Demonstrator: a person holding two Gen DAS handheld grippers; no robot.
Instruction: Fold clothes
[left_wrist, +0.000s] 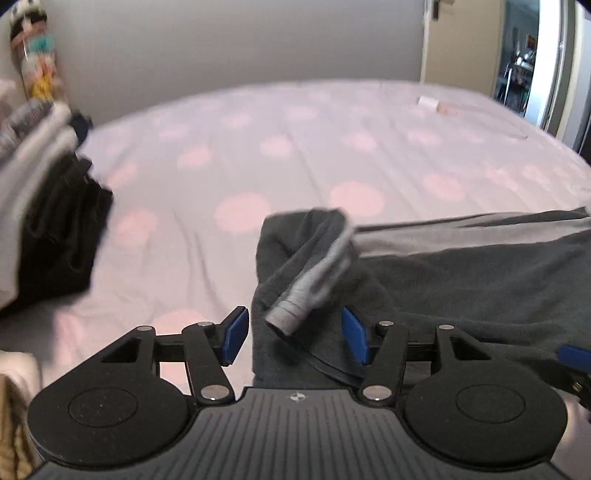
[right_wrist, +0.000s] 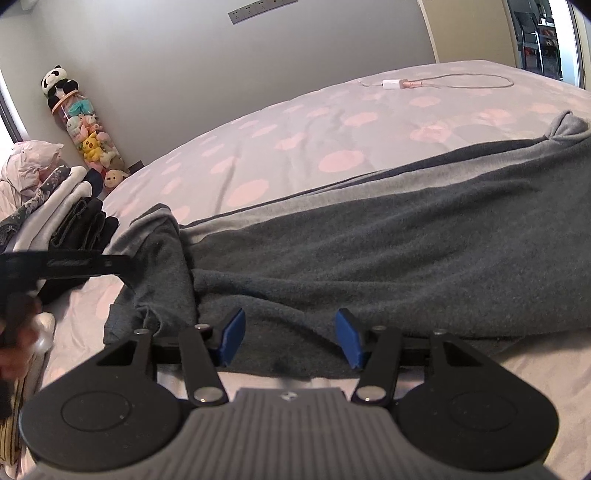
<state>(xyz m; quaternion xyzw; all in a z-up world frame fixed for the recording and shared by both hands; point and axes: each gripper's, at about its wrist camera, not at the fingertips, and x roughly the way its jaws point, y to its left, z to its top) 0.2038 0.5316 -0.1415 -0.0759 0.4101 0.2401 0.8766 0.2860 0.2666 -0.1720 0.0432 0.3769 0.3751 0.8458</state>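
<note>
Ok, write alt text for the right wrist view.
An open right hand-held gripper with blue pads hovers at the near edge of a dark grey fleece garment spread across a lilac bedsheet with pink spots. A stack of folded clothes sits at left, with the left hand-held gripper reaching the garment's left end.

fuzzy matt grey garment (right_wrist: 369, 240), smooth cotton bedsheet (right_wrist: 295, 140)
</note>
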